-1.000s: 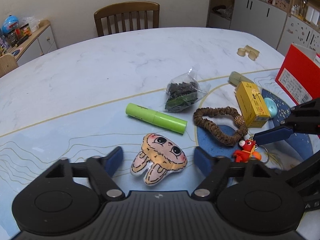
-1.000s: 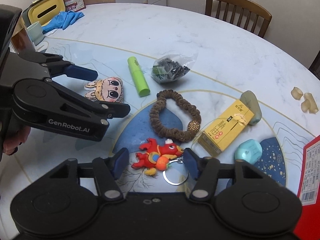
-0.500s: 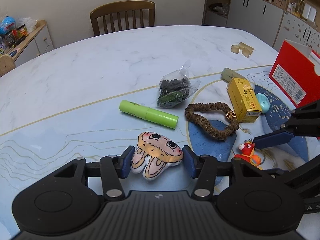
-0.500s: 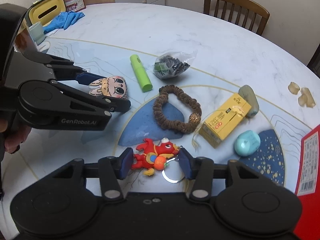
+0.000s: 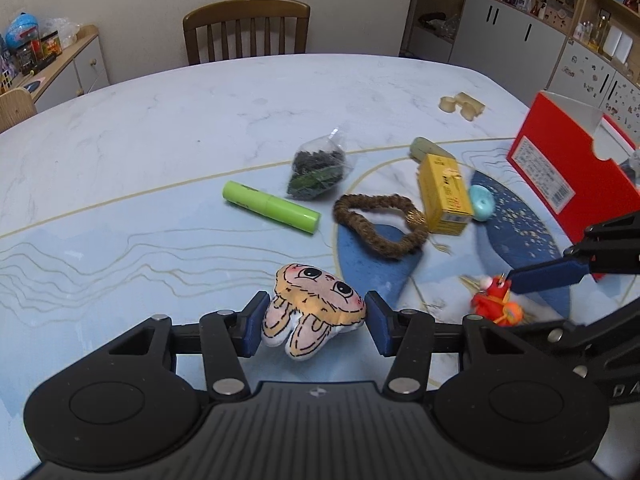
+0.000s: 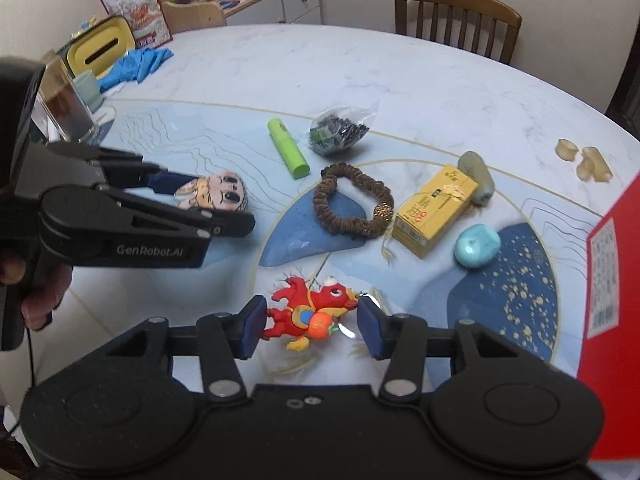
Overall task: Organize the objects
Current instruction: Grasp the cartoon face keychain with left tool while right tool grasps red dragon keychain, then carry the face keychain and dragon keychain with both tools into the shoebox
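Both grippers have closed within the last second and both now carry a load; left gripper (image 5: pixel 314 322) jaws came together from wide apart onto the bunny-face plush (image 5: pixel 314 312), pads pressing its two flanks; right gripper (image 6: pixel 312 326) jaws likewise narrowed onto the red dragon keychain (image 6: pixel 310 314), one pad at the tail end, the other at the snout.

Compared with a second ago, the table pattern under each held item has shifted and the scattered objects sit further ahead of the fingers; read as both items lifted off the table (image 5: pixel 160 128); contact of the keychain's ring (image 6: pixel 370 304) with the right-hand pad is blurred, so grip there may be partly on the ring rather than the body.

Left ahead of the jaws: green marker (image 5: pixel 270 208), bag of dark pieces (image 5: pixel 318 170), brown bead bracelet (image 5: pixel 378 220), yellow carton (image 5: pixel 444 194), turquoise pebble (image 5: pixel 482 208); none touched.

Red box (image 5: pixel 576 178) stands to the far right of both tools, open side up; judged the likely destination.

Implication: pick step complete for two items at once; carry and drop remain; plush is soft and should hold; keychain may swing or slip.
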The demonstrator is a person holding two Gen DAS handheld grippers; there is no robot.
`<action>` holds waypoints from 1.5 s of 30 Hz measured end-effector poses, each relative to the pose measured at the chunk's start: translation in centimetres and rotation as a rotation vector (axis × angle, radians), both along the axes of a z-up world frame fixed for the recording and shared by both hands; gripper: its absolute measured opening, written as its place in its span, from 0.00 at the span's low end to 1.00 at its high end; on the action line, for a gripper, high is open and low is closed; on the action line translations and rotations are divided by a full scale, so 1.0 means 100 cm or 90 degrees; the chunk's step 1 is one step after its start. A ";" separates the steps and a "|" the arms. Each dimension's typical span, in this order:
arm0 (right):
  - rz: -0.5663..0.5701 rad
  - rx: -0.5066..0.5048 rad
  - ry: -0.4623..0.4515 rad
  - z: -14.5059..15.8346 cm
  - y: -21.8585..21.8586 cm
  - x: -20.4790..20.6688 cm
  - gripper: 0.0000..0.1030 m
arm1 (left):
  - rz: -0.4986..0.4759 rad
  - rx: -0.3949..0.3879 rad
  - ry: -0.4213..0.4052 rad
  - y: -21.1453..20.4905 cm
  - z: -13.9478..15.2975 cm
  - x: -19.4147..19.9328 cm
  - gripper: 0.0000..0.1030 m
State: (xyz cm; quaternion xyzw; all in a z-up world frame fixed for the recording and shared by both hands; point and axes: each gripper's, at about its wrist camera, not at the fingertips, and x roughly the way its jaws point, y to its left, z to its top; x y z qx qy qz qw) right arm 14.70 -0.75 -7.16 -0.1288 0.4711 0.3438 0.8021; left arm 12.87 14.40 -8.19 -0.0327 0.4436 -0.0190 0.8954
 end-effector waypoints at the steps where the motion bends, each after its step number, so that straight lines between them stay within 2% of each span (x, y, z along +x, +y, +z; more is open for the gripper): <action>1: -0.005 0.004 -0.001 0.003 -0.004 -0.001 0.47 | -0.002 -0.002 0.003 -0.002 0.002 -0.002 0.50; 10: -0.060 0.032 -0.020 0.039 -0.045 -0.009 0.47 | -0.027 -0.019 -0.010 -0.031 0.028 -0.013 0.50; 21: -0.083 0.062 -0.055 0.080 -0.117 -0.014 0.47 | -0.059 -0.027 -0.031 -0.096 0.063 -0.007 0.50; 36: -0.112 0.089 -0.068 0.089 -0.219 0.014 0.47 | -0.108 -0.007 -0.062 -0.210 0.099 0.021 0.50; 45: -0.134 0.091 -0.089 0.085 -0.273 0.033 0.47 | -0.133 -0.016 -0.057 -0.271 0.101 0.062 0.50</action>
